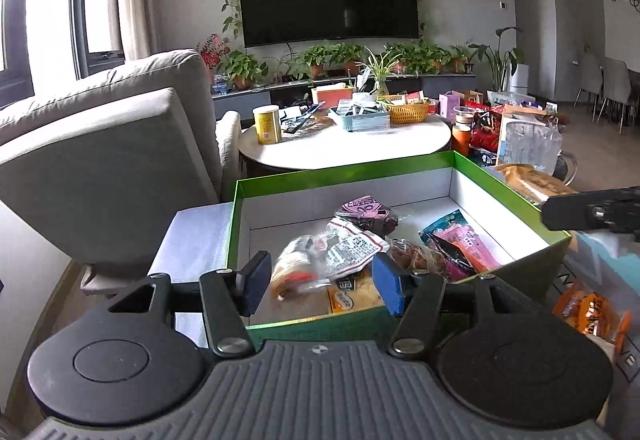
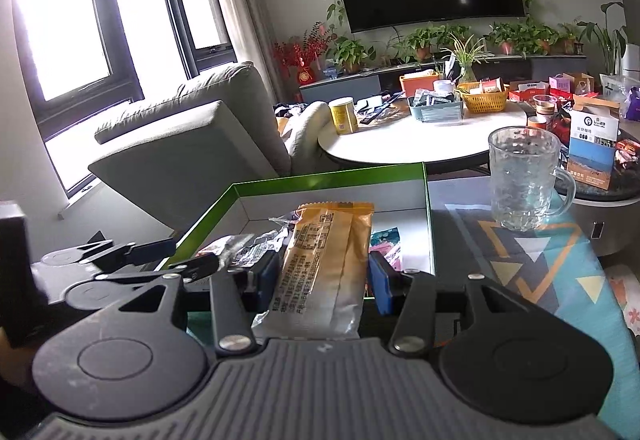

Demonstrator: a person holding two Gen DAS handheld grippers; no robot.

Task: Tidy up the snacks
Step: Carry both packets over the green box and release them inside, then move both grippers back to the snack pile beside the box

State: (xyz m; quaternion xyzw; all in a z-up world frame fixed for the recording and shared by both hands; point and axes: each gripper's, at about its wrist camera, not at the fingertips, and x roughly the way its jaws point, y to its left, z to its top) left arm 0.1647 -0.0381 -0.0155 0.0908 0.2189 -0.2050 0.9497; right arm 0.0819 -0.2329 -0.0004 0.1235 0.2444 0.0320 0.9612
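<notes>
**Snacks going into the green box**

Left gripper poised over the near edge of the green box, blue pads spread apart and pressing on nothing. Just beyond and below the pads, inside the box: a clear bag with printed label, blurred at its near end, lying on a yellow packet. Farther in, a dark purple pouch and a pink and teal packet, the latter near the right wall. Box white inside, green on rim and outer walls.

Right gripper clamped on a long yellow-orange packet, pads pressing its two long sides, packet pointing forward over the box's near right corner. Seen from the left wrist, only the dark tip of that gripper at the right edge, above the box rim.

Box resting on a patterned cloth with triangles. Glass mug standing upright on that cloth, right of the box and apart from it. Grey armchair left of the box; round white table behind it.
</notes>
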